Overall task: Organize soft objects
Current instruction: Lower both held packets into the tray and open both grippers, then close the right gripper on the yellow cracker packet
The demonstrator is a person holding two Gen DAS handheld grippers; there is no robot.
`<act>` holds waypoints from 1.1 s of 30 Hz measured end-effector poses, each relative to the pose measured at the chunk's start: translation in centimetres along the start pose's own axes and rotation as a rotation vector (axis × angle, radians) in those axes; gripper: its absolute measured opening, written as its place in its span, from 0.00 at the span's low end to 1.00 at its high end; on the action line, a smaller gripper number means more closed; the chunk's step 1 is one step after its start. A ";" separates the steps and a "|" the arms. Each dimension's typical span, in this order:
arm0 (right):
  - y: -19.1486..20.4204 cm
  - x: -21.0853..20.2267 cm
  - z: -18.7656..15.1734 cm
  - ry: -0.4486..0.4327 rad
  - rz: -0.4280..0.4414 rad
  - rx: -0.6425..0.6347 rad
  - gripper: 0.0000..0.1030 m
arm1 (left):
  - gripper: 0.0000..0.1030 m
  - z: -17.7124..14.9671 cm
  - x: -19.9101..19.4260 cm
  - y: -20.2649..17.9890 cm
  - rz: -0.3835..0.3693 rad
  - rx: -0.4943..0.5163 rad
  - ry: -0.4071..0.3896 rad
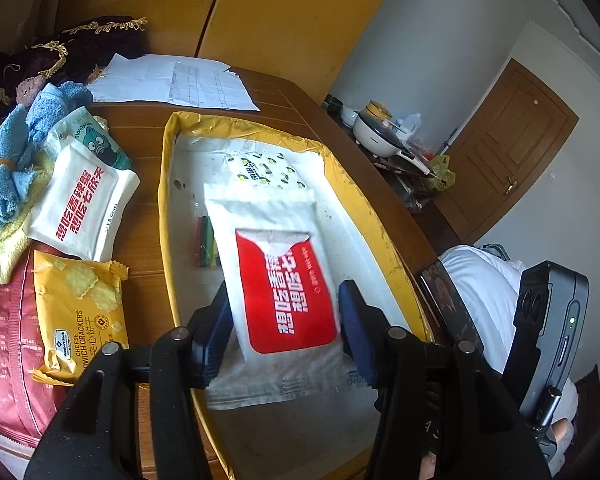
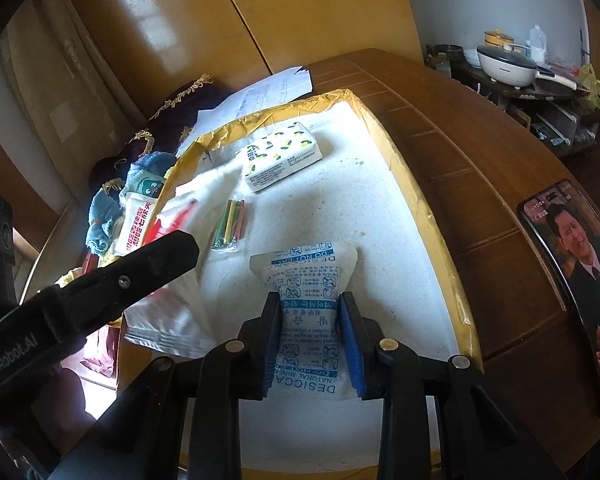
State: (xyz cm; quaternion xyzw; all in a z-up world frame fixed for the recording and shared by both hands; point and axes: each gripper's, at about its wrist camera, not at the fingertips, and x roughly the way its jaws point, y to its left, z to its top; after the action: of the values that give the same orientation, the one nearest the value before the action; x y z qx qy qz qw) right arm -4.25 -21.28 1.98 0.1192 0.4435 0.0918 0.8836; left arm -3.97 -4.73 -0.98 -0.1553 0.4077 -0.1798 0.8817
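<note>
My left gripper (image 1: 285,294) is shut on a white soft packet with a red label (image 1: 284,248), held over the white tray with a yellow rim (image 1: 164,184). My right gripper (image 2: 310,302) is shut on a white desiccant pouch with blue print (image 2: 304,264), pinching its middle just above the tray floor (image 2: 380,216). Farther in the tray lie a lemon-print tissue pack (image 2: 280,156) and a small bag of coloured sticks (image 2: 230,224). In the right wrist view the red-label packet (image 2: 168,316) is blurred beneath the left tool.
Left of the tray lie a second white packet with red letters (image 1: 84,200), a yellow cheese cracker pack (image 1: 80,312), a green cartoon packet (image 1: 96,140), a blue towel (image 1: 16,160) and a red bag (image 1: 4,340). Papers (image 1: 172,80) lie behind; a phone (image 2: 576,280) is to the right.
</note>
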 end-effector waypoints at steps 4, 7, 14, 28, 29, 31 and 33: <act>-0.2 -0.5 -0.1 -0.001 0.012 0.014 0.36 | 0.61 -0.1 -0.6 0.1 -0.045 -0.015 -0.008; 0.1 -1.5 -0.1 -0.032 0.035 0.033 0.43 | 0.65 -0.1 -2.0 0.4 -0.073 -0.027 -0.040; 3.1 -4.7 0.1 -0.143 0.112 -0.019 0.65 | 0.72 -0.7 -7.5 3.9 0.007 -0.108 -0.171; 15.0 -0.4 -2.0 0.024 0.372 -0.257 0.65 | 0.72 -2.5 -12.3 12.3 0.223 -0.240 -0.272; 15.4 0.0 -2.1 0.043 0.386 -0.256 0.65 | 0.72 -2.5 -12.5 12.7 0.226 -0.250 -0.278; 15.9 0.7 -2.2 0.073 0.398 -0.260 0.63 | 0.72 -2.8 -12.8 13.1 0.226 -0.265 -0.283; 16.0 1.1 -2.4 0.081 0.394 -0.255 0.63 | 0.72 -2.9 -12.9 13.5 0.226 -0.271 -0.276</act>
State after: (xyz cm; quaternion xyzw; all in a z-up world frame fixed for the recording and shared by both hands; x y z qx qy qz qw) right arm -6.50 -5.37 4.44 0.0873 0.4317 0.3225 0.8379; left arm -11.46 12.61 0.14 -0.2490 0.3183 -0.0005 0.9147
